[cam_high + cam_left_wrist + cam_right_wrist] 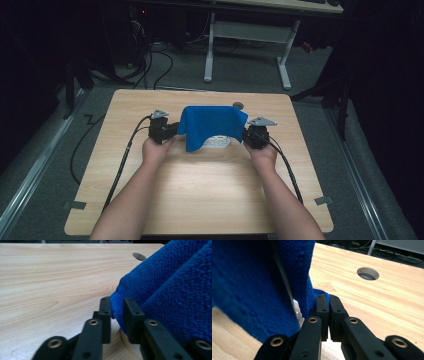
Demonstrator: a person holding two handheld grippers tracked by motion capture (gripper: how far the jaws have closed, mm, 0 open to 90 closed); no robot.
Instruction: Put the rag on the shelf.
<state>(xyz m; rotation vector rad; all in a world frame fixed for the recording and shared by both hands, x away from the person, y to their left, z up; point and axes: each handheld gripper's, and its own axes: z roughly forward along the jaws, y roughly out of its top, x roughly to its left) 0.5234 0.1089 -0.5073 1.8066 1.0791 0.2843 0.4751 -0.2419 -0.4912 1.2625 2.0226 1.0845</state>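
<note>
- I've got a blue cloth (212,125) held up between both grippers over the far middle of the worktop (200,185).
- Left gripper (170,131): jaws clamped on the cloth's left corner. In the left gripper view the fabric edge (117,307) sits pinched between the two black jaws, with the rest of the cloth rising to the right.
- Right gripper (248,134): jaws pressed together on the cloth's right corner. In the right gripper view a small tuft of blue (319,292) pokes out above the left jaw, with no visible gap between the jaws.
- Cloth hangs draped between the two grips, top edge roughly level, front flap drooping toward me.
- A white object (217,142) sits on the worktop under the cloth, partly covered; I can't tell what it is.
- Round cable hole (238,105) in the worktop just behind the cloth, also clear in the right gripper view (368,273).
- My hands (156,149) hold the grippers from behind, and cables trail back along both forearms.
- A white-legged desk (250,35) stands on the floor beyond the worktop.
</note>
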